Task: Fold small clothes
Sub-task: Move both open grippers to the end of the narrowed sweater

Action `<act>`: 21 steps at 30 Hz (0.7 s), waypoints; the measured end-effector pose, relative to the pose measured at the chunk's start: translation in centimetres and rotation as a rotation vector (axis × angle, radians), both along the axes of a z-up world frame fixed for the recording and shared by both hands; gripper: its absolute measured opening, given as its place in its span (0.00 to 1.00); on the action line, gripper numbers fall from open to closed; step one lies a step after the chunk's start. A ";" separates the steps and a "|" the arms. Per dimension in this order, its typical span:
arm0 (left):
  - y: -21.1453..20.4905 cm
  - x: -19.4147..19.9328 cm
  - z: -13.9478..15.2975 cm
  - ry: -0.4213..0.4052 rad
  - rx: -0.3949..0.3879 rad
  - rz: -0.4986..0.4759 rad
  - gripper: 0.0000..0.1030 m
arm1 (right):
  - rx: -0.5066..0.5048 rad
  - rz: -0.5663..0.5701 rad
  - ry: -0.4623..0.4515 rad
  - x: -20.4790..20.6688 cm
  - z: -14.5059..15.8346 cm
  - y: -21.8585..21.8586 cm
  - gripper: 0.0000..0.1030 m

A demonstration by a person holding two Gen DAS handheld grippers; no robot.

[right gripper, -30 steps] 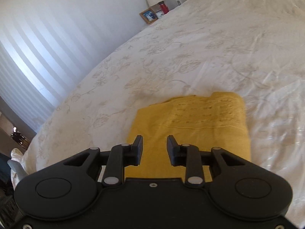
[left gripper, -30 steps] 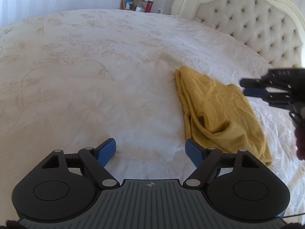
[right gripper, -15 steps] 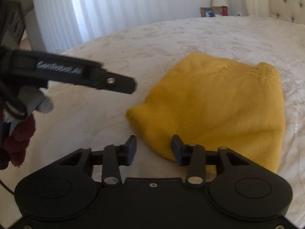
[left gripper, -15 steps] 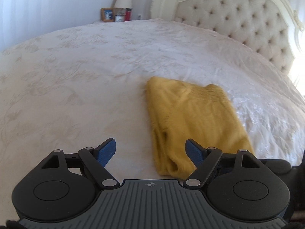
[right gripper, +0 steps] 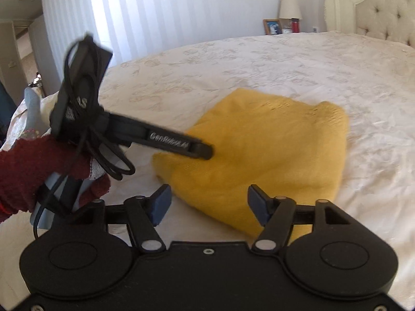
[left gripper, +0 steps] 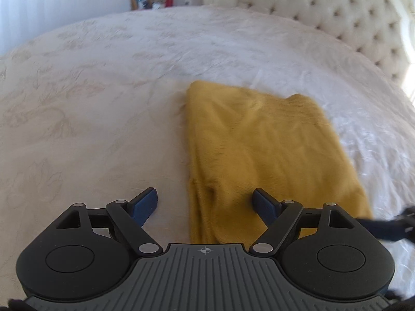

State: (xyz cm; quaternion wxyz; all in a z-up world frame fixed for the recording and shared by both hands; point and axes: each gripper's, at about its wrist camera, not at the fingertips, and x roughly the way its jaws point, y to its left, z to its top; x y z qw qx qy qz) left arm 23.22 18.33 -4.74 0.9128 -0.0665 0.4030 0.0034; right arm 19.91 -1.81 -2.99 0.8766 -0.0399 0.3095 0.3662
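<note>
A yellow knit garment (left gripper: 262, 150) lies folded flat on the white bedspread (left gripper: 103, 103). My left gripper (left gripper: 206, 202) is open just above its near left corner, with the folded edge between the blue pads but not pinched. From the right wrist view the same garment (right gripper: 272, 150) shows, and my right gripper (right gripper: 209, 202) hovers over its near edge with its jaws opening and nothing pressed between them. The left gripper (right gripper: 202, 151) also appears there, held by a hand in a red glove (right gripper: 39, 171), its tip over the garment's left corner.
A tufted cream headboard (left gripper: 350, 20) runs along the far right of the bed. Beyond the bed stand a lamp (right gripper: 290, 6), a photo frame (right gripper: 271, 26) and a red bottle (right gripper: 295, 25). Striped curtains (right gripper: 155, 13) cover the far wall.
My left gripper has closed in on the garment's near left corner. My right gripper has rolled level, its jaws have widened, and the left gripper has come into its view.
</note>
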 end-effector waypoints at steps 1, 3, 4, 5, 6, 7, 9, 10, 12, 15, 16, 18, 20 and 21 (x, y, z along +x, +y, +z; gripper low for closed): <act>0.3 0.4 -0.4 0.020 -0.014 0.005 0.81 | 0.004 -0.022 0.001 0.5 0.4 -0.7 0.74; 0.7 0.9 -0.9 0.033 -0.047 0.008 0.90 | 0.013 -0.069 0.006 1.5 1.0 -2.0 0.74; 0.6 1.0 -1.0 0.039 -0.045 0.003 0.91 | 0.016 -0.089 0.007 2.0 1.2 -2.5 0.74; 0.4 1.1 -1.1 0.047 -0.030 -0.004 0.93 | 0.017 -0.110 0.011 2.8 1.3 -2.8 0.74; 0.1 1.1 -1.2 0.056 -0.015 -0.007 0.95 | 0.016 -0.123 0.014 3.4 1.5 -3.2 0.74; -0.1 1.2 -1.2 0.063 -0.007 -0.006 0.96 | 0.014 -0.135 0.019 4.0 1.6 -3.3 0.74; -0.4 1.5 -1.2 0.076 0.000 -0.005 1.00 | 0.007 -0.154 0.030 5.2 1.7 -3.4 0.75; -0.5 1.6 -1.3 0.079 0.005 -0.004 1.00 | 0.001 -0.164 0.036 5.8 1.7 -3.4 0.76; -0.7 1.7 -1.3 0.083 0.018 0.000 1.00 | -0.008 -0.184 0.056 7.2 1.3 -3.4 0.77; -0.7 1.7 -1.3 0.085 0.016 0.003 1.00 | -0.005 -0.210 0.115 8.8 0.0 -3.6 0.77; -0.7 1.8 -1.3 0.086 0.016 0.001 1.00 | -0.006 -0.221 0.135 9.4 -0.4 -3.8 0.77; -0.7 1.8 -1.3 0.087 0.016 -0.001 1.00 | -0.009 -0.242 0.171 10.6 -1.3 -4.0 0.77; -0.7 1.9 -1.3 0.089 0.016 -0.002 1.00 | 0.003 -0.258 0.210 11.8 -2.2 -4.2 0.80; -0.7 2.1 -1.3 0.089 0.016 -0.003 1.00 | 0.016 -0.264 0.233 12.3 -2.6 -4.4 0.82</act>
